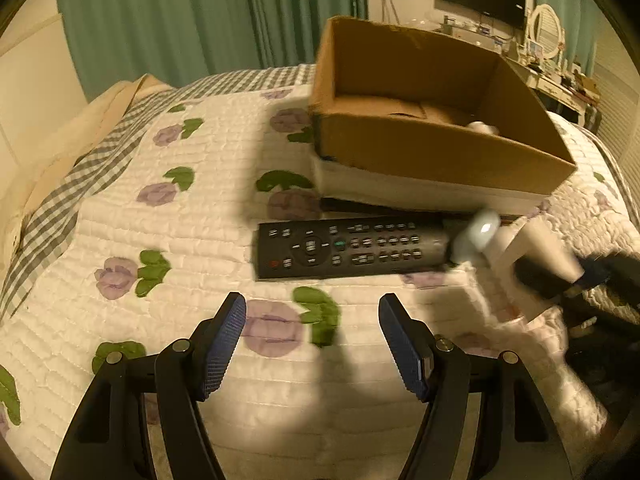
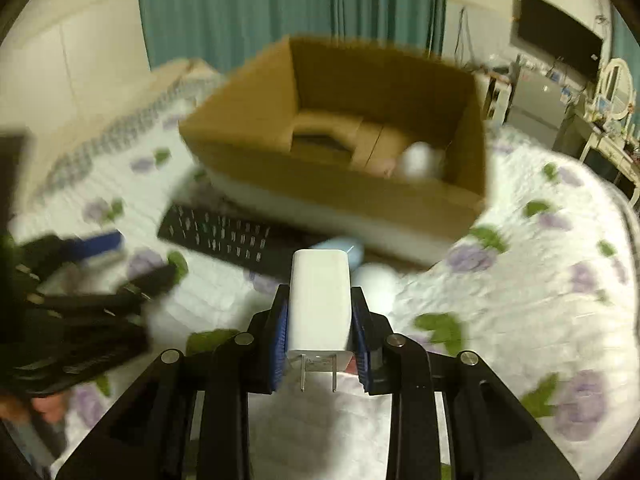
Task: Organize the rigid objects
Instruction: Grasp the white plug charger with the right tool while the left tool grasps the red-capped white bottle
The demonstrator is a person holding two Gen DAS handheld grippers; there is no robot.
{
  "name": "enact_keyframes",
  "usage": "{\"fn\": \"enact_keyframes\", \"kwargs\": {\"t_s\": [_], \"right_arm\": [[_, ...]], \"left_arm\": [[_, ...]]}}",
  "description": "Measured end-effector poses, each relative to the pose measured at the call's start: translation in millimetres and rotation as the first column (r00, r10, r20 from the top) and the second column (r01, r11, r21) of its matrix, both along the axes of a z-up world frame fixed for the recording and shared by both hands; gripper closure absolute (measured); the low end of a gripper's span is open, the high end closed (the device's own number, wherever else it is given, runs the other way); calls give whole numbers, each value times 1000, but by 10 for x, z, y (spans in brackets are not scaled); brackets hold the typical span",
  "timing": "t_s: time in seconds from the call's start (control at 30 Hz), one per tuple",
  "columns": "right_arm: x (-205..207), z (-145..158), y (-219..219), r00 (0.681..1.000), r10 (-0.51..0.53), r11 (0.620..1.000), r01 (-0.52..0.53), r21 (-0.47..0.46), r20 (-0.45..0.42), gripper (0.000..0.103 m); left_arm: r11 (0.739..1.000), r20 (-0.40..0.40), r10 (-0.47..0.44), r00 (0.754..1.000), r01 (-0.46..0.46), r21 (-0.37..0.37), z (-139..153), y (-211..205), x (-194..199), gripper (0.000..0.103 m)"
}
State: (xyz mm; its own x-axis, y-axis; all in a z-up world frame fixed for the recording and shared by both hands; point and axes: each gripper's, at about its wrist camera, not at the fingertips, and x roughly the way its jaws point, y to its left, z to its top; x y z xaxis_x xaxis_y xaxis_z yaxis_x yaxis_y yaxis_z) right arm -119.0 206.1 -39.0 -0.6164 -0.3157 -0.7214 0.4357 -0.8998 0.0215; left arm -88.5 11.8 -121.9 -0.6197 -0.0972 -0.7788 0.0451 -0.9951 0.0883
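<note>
Our left gripper [image 1: 312, 340] hangs half open over the quilt [image 1: 160, 220], empty, the remote [image 1: 352, 250] at its 12 o'clock. Our right gripper [image 2: 322, 344] clamps the white charger [image 2: 320, 300], the box [image 2: 340, 152] at 12 o'clock.

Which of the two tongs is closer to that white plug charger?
The right. The right tongs are clamped on the white charger, its prongs pointing back at the camera. The left tongs hang open over the quilt, short of the remote.
</note>
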Motion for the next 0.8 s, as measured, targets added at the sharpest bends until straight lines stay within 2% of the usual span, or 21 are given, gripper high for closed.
{"fn": "enact_keyframes", "kwargs": {"t_s": [0.1,0.2,0.37,0.5,0.63,0.8], "right_arm": [[-3,240,294,998,-48,999,47,-12,-38,76],[-53,308,578,987,-139,989,142,35,-76,76],[-178,213,786,979,-203,979,203,5,-18,76],[-214,119,756,980,-201,980,201,7,8,76],[-229,36,809,974,-226,974,226,-2,32,76],[-233,15,811,971,-234,972,234,2,41,76]], "left_arm": [[999,-3,-29,1000,29,12,50,169,-21,31],[998,4,-64,998,63,30,78,386,-80,31],[989,24,-123,992,121,85,29,757,-236,31],[981,34,-158,987,153,118,-46,1051,-374,31],[979,62,-185,981,179,96,-186,1259,-482,31],[983,60,-173,983,168,77,-231,1365,-521,33]]}}
